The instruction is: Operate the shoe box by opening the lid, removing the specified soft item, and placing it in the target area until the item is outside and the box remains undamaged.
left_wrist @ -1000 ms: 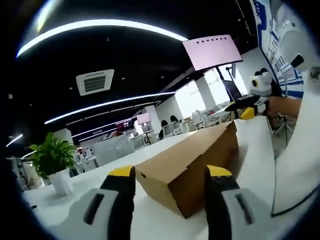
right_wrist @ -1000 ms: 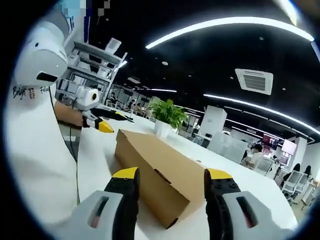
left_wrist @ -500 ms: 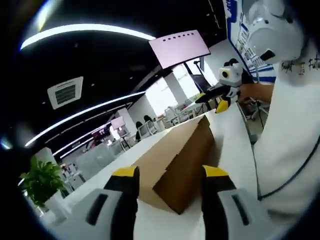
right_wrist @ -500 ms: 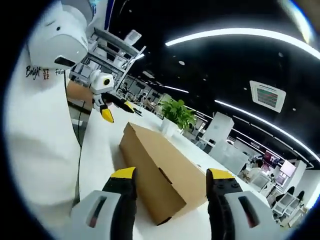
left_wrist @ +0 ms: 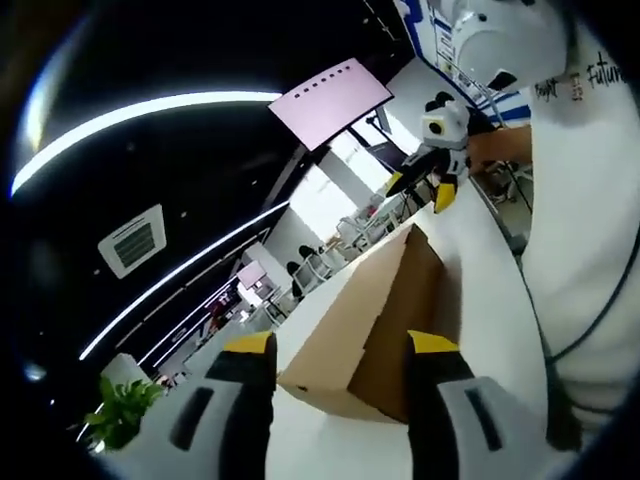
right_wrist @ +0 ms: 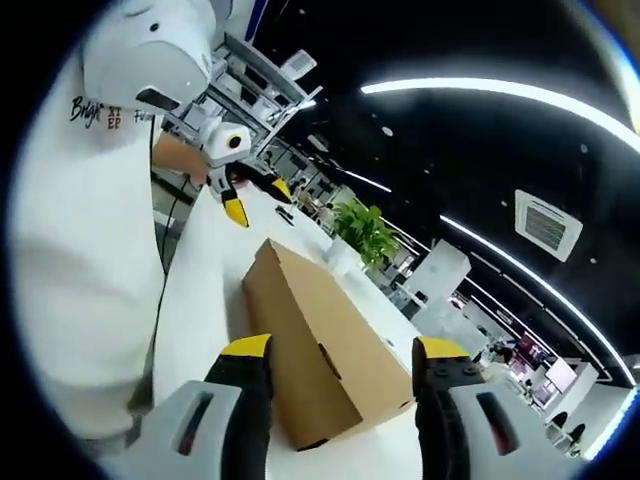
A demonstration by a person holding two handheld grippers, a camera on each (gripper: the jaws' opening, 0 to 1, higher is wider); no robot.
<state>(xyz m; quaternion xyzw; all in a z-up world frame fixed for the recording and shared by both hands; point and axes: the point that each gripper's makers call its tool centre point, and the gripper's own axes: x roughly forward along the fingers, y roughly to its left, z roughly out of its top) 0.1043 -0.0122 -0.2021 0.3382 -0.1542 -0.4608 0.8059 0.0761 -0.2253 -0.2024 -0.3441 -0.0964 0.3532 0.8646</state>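
Plainly, the shoe box (left_wrist: 375, 320) is a long, plain brown cardboard carton with its lid down, lying on a white desk (left_wrist: 480, 290). In the right gripper view the shoe box (right_wrist: 305, 345) shows a small dark slot on its long side, and its near corner sits at the lower middle of the frame. What lies inside cannot be seen, and the bottom edge of the box's near end is cut off behind the jaws in both views.

The left tool (left_wrist: 340, 350) stands spread, its yellow-tipped jaws straddling the near end of the box at the lower centre of the frame; contact cannot be judged. The right tool (right_wrist: 342, 355) is likewise spread, its jaws framing the box's other end. Each tool also appears small beyond the box's far end in the other's view, upper right in the left gripper view and upper left in the right gripper view. A person's white shirt (right_wrist: 80, 230) fills the frame's left side.
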